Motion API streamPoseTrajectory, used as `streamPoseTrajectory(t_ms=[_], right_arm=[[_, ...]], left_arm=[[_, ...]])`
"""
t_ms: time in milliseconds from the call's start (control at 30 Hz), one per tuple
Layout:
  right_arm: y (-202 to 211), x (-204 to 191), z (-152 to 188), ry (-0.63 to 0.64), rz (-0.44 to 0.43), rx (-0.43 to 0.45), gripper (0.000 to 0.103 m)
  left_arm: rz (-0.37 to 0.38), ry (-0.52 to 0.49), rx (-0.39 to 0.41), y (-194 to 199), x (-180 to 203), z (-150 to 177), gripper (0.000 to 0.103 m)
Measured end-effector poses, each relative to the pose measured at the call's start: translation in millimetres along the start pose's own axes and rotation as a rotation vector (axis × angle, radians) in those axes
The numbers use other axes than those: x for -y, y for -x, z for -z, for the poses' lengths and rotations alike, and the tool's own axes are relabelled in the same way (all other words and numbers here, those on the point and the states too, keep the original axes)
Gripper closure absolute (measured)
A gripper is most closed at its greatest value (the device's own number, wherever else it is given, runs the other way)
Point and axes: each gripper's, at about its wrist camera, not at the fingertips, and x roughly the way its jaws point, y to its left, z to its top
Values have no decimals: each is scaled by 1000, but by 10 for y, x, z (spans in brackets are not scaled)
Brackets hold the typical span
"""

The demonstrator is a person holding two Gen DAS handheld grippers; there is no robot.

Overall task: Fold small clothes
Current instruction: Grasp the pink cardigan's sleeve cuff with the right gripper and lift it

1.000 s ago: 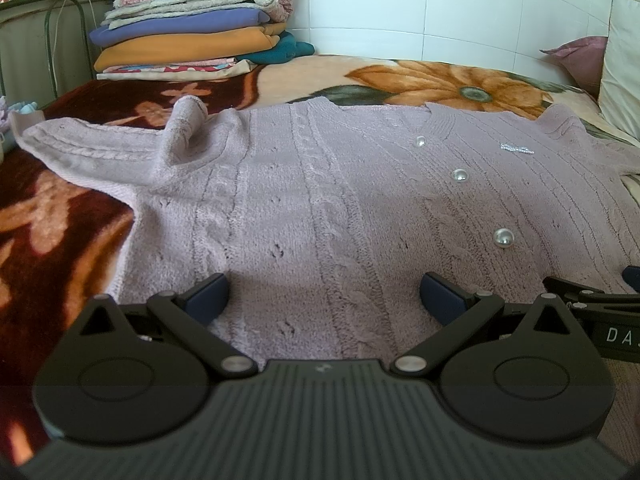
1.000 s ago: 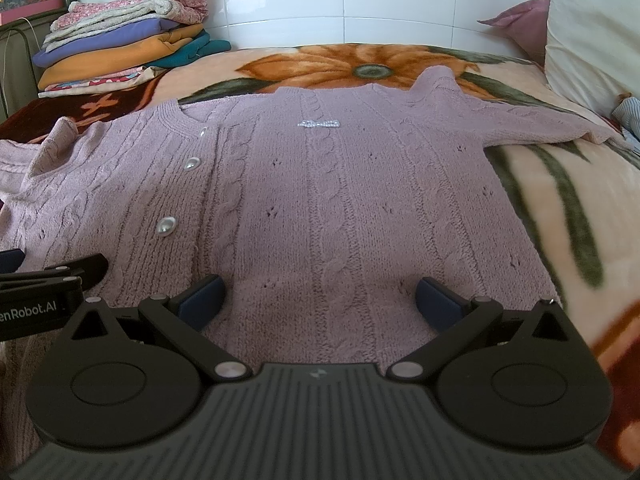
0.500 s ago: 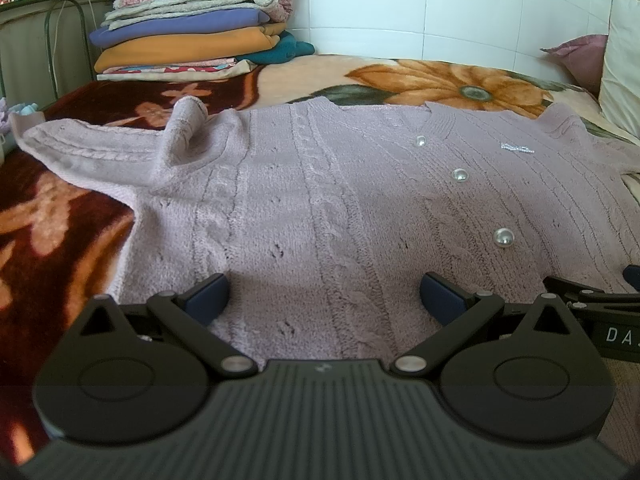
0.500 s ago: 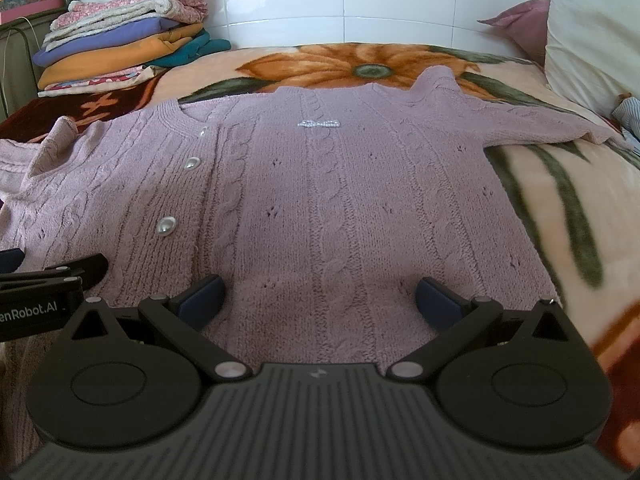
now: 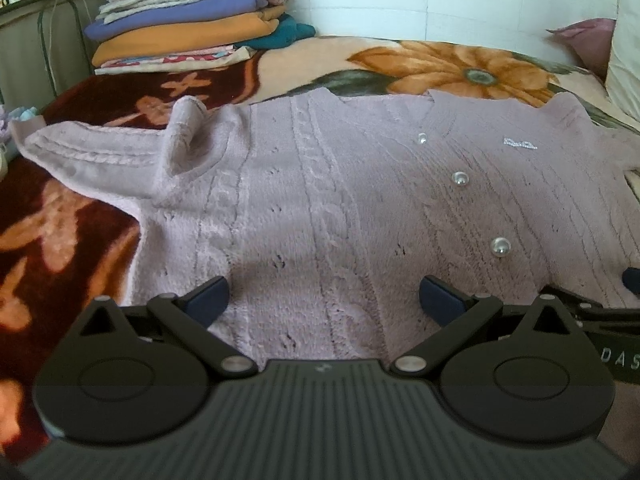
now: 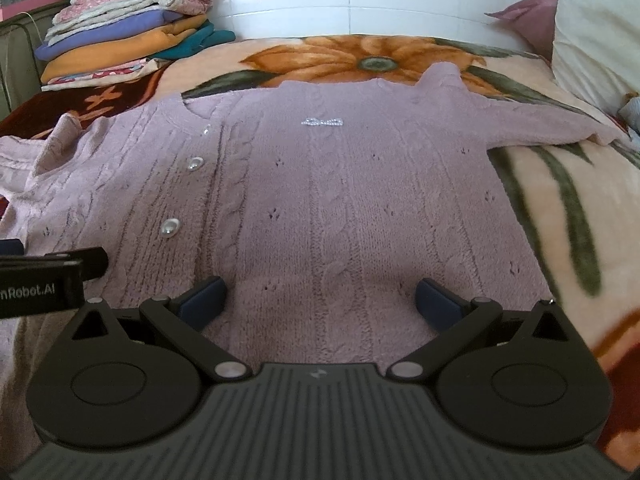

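A small lilac cable-knit cardigan (image 5: 340, 200) with pearl buttons lies spread flat, front up, on a floral blanket; it also shows in the right wrist view (image 6: 340, 200). Its left sleeve (image 5: 92, 152) stretches out with a raised fold at the shoulder. Its right sleeve (image 6: 540, 120) stretches toward the pillows. My left gripper (image 5: 322, 296) is open and empty over the hem on the left half. My right gripper (image 6: 318, 298) is open and empty over the hem on the right half. Each gripper's side shows at the edge of the other's view.
A stack of folded clothes (image 5: 188, 28) sits at the back left by the tiled wall, also in the right wrist view (image 6: 120, 48). Pillows (image 6: 592, 40) lie at the back right. The floral blanket (image 5: 460, 68) covers the bed. A dark rail (image 5: 36, 52) stands at far left.
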Motion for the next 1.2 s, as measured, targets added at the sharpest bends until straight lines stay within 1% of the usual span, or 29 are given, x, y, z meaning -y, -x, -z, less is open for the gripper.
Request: streamPoseTrajectory(t_ms=[100,233,333,400,500,633,800,900,1067,1133,1200], right_arm=[[50,33,-31,3,-13,-11,0],[182,211,-133,-24,-50,9,0],[267,519,-284,-82,-61,29,0],[291,815,-406,-143,-58,49,0],[260,1308,-567,-228,-19,72,0],[103,2025,-734,-366,42,90,0],[-161,2831,-904,-503,83,120,0],[-370,3174,-1024,-542,125,138,0],[-732,3635,-1192,-657,148,144,0],[-879,3744,-1231,-680,158,137,0],[-987,3833,-1254,-699,181,157,0]], left_arm=[[1,2,5,43,11,-52,0],[9,-4,10,93,47,-148,0],[22,3,0,93,88,-244,0],[31,13,-4,75,115,-306,0],[35,15,-7,31,180,-375,0],[27,7,-26,-69,267,-401,0],[16,1,-67,-209,338,-383,0],[10,-9,-82,-276,374,-372,0],[5,4,-98,-357,375,-378,0],[8,14,-104,-377,366,-382,0],[10,15,-105,-385,361,-381,0]])
